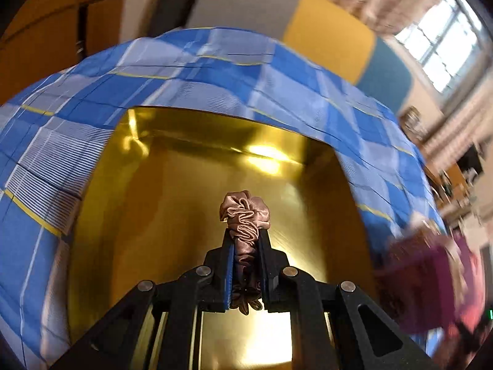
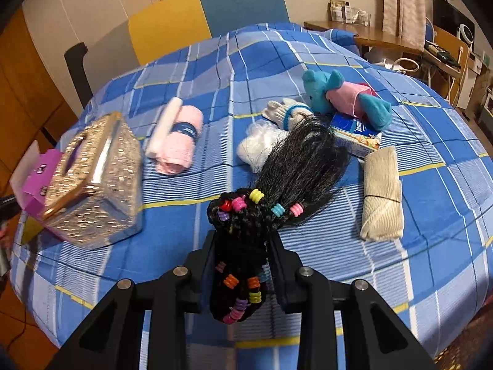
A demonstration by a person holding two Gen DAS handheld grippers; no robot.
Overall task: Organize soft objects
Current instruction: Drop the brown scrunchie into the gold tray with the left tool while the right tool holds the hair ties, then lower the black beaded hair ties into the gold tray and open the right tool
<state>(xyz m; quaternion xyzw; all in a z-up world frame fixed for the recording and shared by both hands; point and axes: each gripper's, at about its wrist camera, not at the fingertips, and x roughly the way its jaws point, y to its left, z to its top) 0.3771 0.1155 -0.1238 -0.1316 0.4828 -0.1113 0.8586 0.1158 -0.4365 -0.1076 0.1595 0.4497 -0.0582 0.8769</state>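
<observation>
One hairpiece (image 2: 295,166), strands pointing away (beaded)

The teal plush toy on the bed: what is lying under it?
The teal plush toy lies partly on a blue tissue pack, and a white knitted glove touches its head side. How far the pack reaches beneath the toy is covered.

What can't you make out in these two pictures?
- Left wrist view: the purple object at right is motion-blurred; what it is, unclear.
- Left wrist view: the gold tray runs behind the left gripper holding the scrunchie; its near edge is hidden.
- Right wrist view: the tissue pack lies partly under the plush toy.
</observation>
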